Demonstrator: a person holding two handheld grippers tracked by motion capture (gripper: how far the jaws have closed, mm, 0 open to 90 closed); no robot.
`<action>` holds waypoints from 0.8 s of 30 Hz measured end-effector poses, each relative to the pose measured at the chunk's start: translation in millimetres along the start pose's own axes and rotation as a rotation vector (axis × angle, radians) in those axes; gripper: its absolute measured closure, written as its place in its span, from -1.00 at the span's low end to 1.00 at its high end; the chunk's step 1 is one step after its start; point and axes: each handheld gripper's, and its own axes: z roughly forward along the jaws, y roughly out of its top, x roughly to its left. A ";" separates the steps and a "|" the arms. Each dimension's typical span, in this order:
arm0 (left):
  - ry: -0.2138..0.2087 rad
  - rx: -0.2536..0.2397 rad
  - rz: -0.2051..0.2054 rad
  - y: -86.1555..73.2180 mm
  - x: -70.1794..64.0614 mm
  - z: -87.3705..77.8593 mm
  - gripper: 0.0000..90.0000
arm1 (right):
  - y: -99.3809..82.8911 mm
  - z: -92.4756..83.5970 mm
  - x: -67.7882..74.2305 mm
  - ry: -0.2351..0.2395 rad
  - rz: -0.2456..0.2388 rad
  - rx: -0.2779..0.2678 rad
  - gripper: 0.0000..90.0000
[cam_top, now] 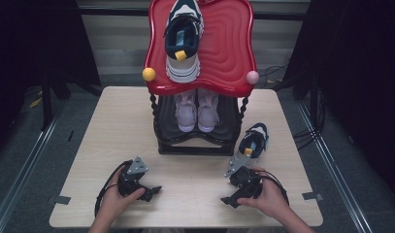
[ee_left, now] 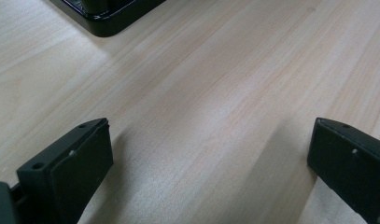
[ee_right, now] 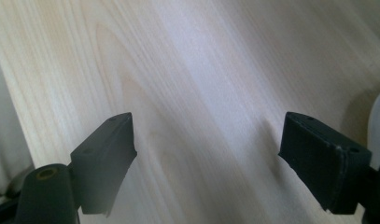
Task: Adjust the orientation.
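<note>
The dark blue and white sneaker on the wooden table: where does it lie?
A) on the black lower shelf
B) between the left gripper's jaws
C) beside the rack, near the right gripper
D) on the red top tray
C: the dark blue and white sneaker lies on the wooden table beside the black rack, just beyond the right gripper.

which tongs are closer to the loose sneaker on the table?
Right. The right tongs sit just below the loose sneaker, apart from it; the left tongs are across the table, left of it.

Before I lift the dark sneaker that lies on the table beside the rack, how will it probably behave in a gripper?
The dark sneaker looks soft around its open collar, so that part may flex under pressure. Its pale sole seems stiffer, probably a firmer hold. It looks bulky but light, and gripped at the heel end it could droop toward the toe. It lies close to the rack, so it may bump it.
</note>
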 end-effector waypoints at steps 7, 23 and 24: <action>0.000 0.000 0.001 0.0 0.0 0.0 -1.00 | 1.4 -11.3 -2.5 0.031 -0.012 0.096 -0.51; -0.001 0.001 -0.001 0.0 0.0 0.0 -1.00 | 19.5 -60.0 -25.7 -0.023 -0.059 0.185 -0.36; -0.001 0.001 0.000 0.0 0.0 0.0 -1.00 | 21.6 -61.7 -26.6 -0.027 -0.059 0.196 -0.36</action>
